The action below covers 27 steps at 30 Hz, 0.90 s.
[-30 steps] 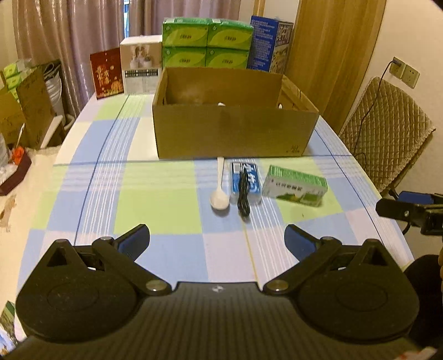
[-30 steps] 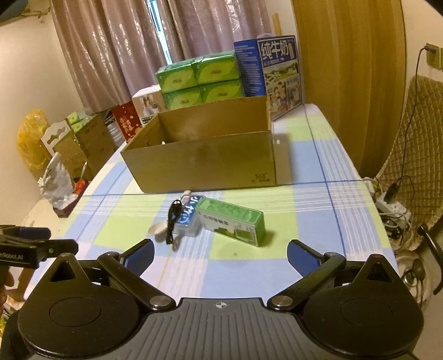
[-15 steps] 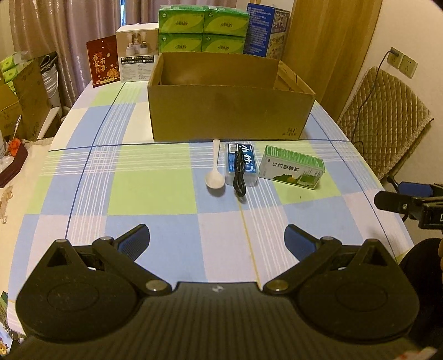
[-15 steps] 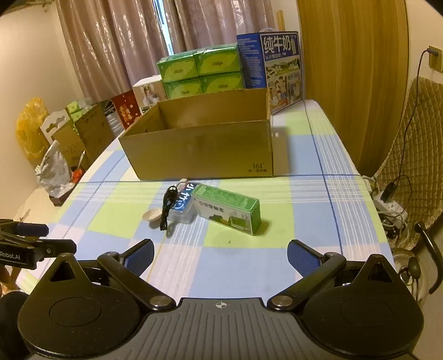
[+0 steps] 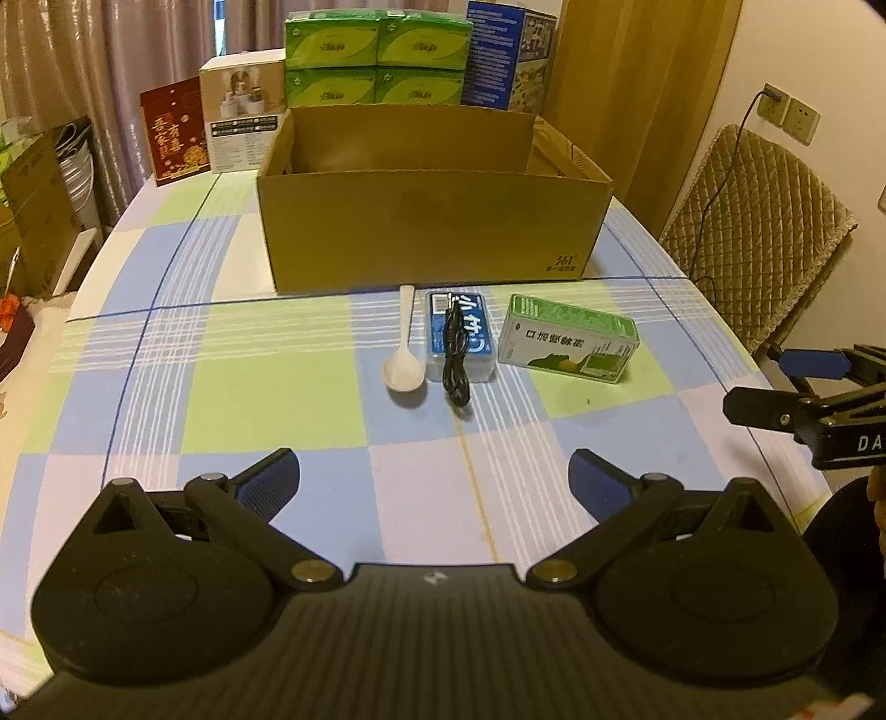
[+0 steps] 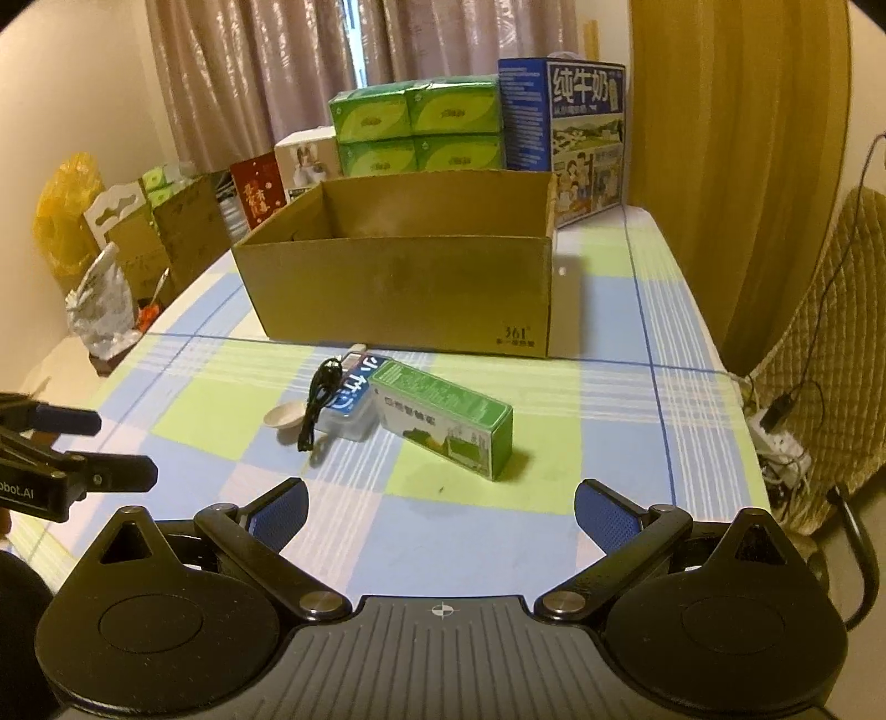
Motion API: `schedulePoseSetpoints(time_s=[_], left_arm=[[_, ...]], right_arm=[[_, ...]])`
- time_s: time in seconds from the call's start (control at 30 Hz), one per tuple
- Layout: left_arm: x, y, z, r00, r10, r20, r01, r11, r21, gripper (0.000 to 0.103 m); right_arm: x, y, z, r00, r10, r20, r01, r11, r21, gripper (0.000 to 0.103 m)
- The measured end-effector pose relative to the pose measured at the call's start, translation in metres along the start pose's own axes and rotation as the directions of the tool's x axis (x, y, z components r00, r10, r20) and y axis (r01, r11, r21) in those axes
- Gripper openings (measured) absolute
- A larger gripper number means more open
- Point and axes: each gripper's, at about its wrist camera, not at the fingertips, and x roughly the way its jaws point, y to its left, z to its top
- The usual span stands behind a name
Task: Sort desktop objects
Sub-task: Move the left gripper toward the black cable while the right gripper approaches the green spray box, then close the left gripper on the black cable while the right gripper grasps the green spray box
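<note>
A white spoon (image 5: 405,365) (image 6: 283,416), a blue-labelled clear case (image 5: 458,337) (image 6: 354,407) with a black cable (image 5: 455,360) (image 6: 317,400) across it, and a green box (image 5: 566,345) (image 6: 443,423) lie in a row before an open cardboard box (image 5: 432,230) (image 6: 398,291). My left gripper (image 5: 434,482) hangs open above the checked tablecloth, short of the spoon and case. My right gripper (image 6: 440,507) is open too, just short of the green box. Nothing sits between either pair of fingers.
Green tissue packs (image 5: 376,52), a blue milk carton (image 6: 578,133), a white box (image 5: 243,130) and a red box (image 5: 176,137) stand behind the cardboard box. A quilted chair (image 5: 758,232) is right of the table. Cartons and bags (image 6: 111,249) crowd the left side.
Both grippers have crept forward toward the row of objects, which now look larger and closer. Both stay open. The objects themselves have not moved.
</note>
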Motion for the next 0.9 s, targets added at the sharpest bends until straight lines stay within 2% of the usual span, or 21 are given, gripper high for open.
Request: schedulePoseSetpoints(time_s=[0.3,0.5,0.67,0.8,0.9], left_arm=[[0.037,-0.005,0.011,1.0,-0.015,-0.008,0.016,0.998,0.064,0.1],[0.068,-0.01,0.018,0.999,-0.027,-0.019,0.029,0.993,0.11,0.091],[0.092,-0.012,0.024,0.999,-0.034,-0.011,0.035,0.991,0.13,0.072],[0.11,-0.017,0.023,0.999,-0.044,-0.009,0.045,0.984,0.171,0.067],[0.121,-0.022,0.022,0.999,-0.045,-0.006,0.046,0.981,0.191,0.055]], right_arm=[[0.037,-0.003,0.02,0.999,0.004,-0.036,-0.008,0.991,-0.131,0.099],[0.073,-0.001,0.034,0.996,0.022,-0.092,-0.044,0.969,-0.241,0.09],[0.101,-0.003,0.037,0.99,0.024,-0.136,-0.064,0.952,-0.299,0.076],[0.118,-0.005,0.037,0.988,0.004,-0.153,-0.056,0.94,-0.338,0.072],[0.129,-0.006,0.038,0.986,0.006,-0.167,-0.065,0.935,-0.348,0.067]])
